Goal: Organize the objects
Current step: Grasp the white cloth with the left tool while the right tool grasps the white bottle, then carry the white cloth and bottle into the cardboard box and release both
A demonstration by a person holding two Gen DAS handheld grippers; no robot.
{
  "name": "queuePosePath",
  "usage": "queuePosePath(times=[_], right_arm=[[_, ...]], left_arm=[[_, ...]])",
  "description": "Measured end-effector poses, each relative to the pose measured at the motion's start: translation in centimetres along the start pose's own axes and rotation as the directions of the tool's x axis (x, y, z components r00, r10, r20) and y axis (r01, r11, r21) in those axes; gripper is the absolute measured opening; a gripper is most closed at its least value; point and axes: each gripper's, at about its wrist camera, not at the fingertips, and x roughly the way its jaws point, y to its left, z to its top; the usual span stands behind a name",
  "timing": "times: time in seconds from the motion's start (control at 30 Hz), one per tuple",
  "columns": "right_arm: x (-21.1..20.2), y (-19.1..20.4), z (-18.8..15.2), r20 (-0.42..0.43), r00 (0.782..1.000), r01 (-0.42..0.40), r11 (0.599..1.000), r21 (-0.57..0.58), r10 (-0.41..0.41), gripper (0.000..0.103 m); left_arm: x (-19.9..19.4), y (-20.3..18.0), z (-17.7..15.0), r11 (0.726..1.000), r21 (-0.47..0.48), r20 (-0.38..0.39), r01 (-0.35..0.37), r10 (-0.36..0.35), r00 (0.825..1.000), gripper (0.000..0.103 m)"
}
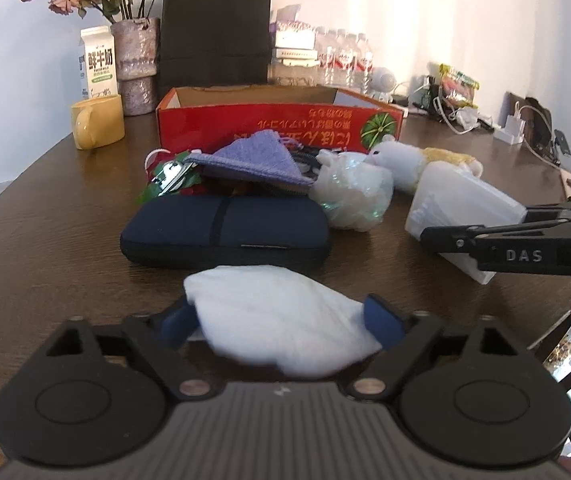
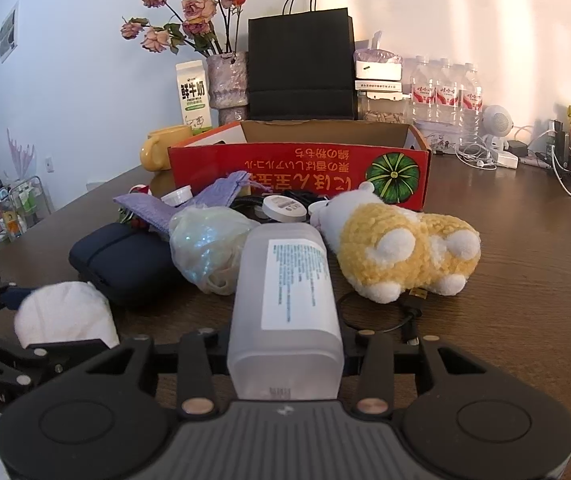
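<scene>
A soft white cloth bundle [image 1: 277, 316] lies on the dark wooden table [image 1: 45, 240] between the blue pads [image 1: 381, 320] of my left gripper [image 1: 281, 320], which press on both its sides. My right gripper [image 2: 285, 344] is shut on a translucent white plastic box [image 2: 285, 300] with a printed label, held tilted. In the left wrist view that box [image 1: 465, 200] sits at the right. Behind them lie a navy pouch [image 1: 225, 228], a purple cloth [image 1: 257, 156], a crumpled clear bag [image 2: 205, 248] and a yellow-white plush toy [image 2: 397, 248]. An open red cardboard box [image 2: 297, 172] stands beyond.
A yellow mug [image 1: 97, 126], a milk carton [image 1: 99, 64], a vase of dried roses [image 1: 137, 64], a black paper bag [image 1: 215, 36] and water bottles [image 2: 445, 88] line the back. A black cable [image 2: 405, 316] lies by the plush toy. Chargers and wires [image 2: 525, 156] clutter the far right.
</scene>
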Motion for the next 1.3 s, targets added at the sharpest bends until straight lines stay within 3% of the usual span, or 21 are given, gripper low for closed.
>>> queuePosePath(times=[0.07,0.13,0.23,0.5,0.8,1.03,1.3], right_arm=[[-0.1,0.0,-0.1,0.003,1.000,0.001,1.000,0.002,-0.001,0.040],[-0.4,0.0,-0.2,0.007,1.000,0.000,1.000,0.001,0.000,0.040],[-0.9,0.2,-0.2,0.025,1.000,0.003,1.000,-0.014,-0.002,0.040],[-2.4,0.2,0.0,0.067,0.998,0.000,1.000,-0.021,0.002,0.040],[-3.0,0.5,2.5,0.148,0.989,-0.010,0.999,-0.045,0.016,0.040],[-1.0,0.0,7.6,0.238,0.971,0.017,0.998,-0.062,-0.002,0.040],[4.9,-2.4,15.0,0.266,0.962,0.073,0.997,-0.022,-0.064,0.040]], left_arm=[[-0.3,0.1,0.0,1.000,-0.016,0.015,0.015,-0.015,1.000,0.060],[-0.7,0.4,0.1,0.998,-0.044,0.019,0.050,-0.050,0.999,0.046],[-1.2,0.5,0.2,0.996,-0.044,0.031,0.077,-0.075,0.997,0.039],[-4.1,0.6,1.1,0.992,-0.028,0.096,0.125,-0.121,0.988,0.038],[-5.0,1.0,6.1,0.992,-0.025,0.234,0.127,-0.117,0.965,0.038],[-2.5,1.5,12.7,0.993,-0.034,0.316,0.113,-0.097,0.944,0.039],[3.6,2.8,19.7,0.994,-0.089,0.338,0.056,-0.023,0.941,0.040]])
